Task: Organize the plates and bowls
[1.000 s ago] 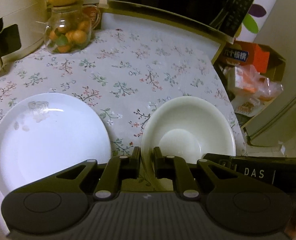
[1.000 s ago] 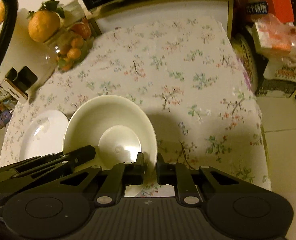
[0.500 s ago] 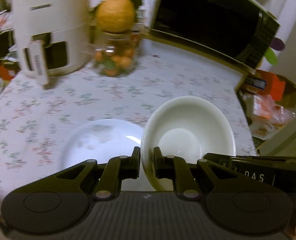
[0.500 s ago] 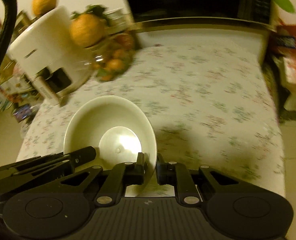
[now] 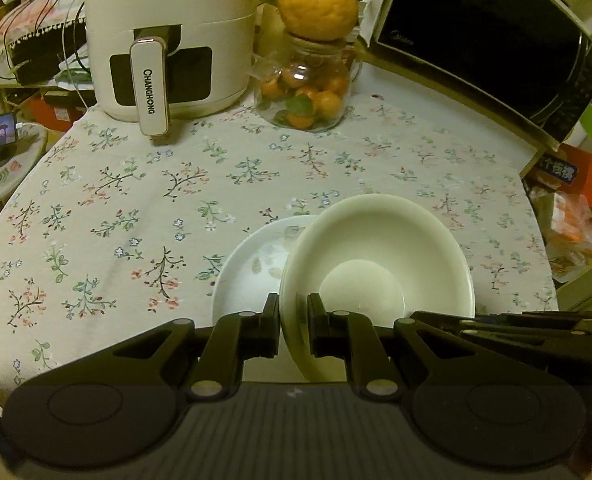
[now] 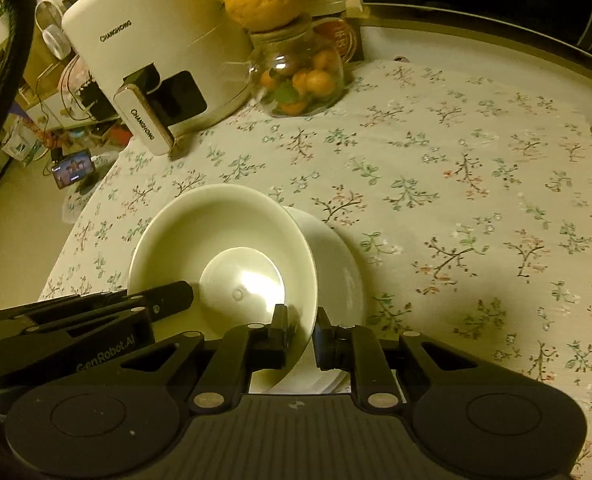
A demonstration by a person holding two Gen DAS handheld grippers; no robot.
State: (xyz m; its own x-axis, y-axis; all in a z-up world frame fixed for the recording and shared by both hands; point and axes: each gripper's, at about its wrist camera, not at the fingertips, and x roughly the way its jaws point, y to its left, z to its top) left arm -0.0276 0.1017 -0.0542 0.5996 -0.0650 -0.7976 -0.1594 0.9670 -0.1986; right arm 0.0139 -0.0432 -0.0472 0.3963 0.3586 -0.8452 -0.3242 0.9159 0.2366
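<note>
Both tongs, left (image 5: 292, 330) & right (image 6: 300, 336), pinch opposite rim sides of bowl (image 5: 376, 268), so it stays level above plate (image 5: 251, 276), near bench (image 5: 135, 200) front edge, for stacking.

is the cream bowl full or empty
Empty: in both wrist views the cream bowl shows only its bare glossy inside, a light glare on its bottom and nothing in it.

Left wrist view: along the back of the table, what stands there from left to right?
Air fryer → glass jar of small oranges with a big orange on its lid → microwave.
</note>
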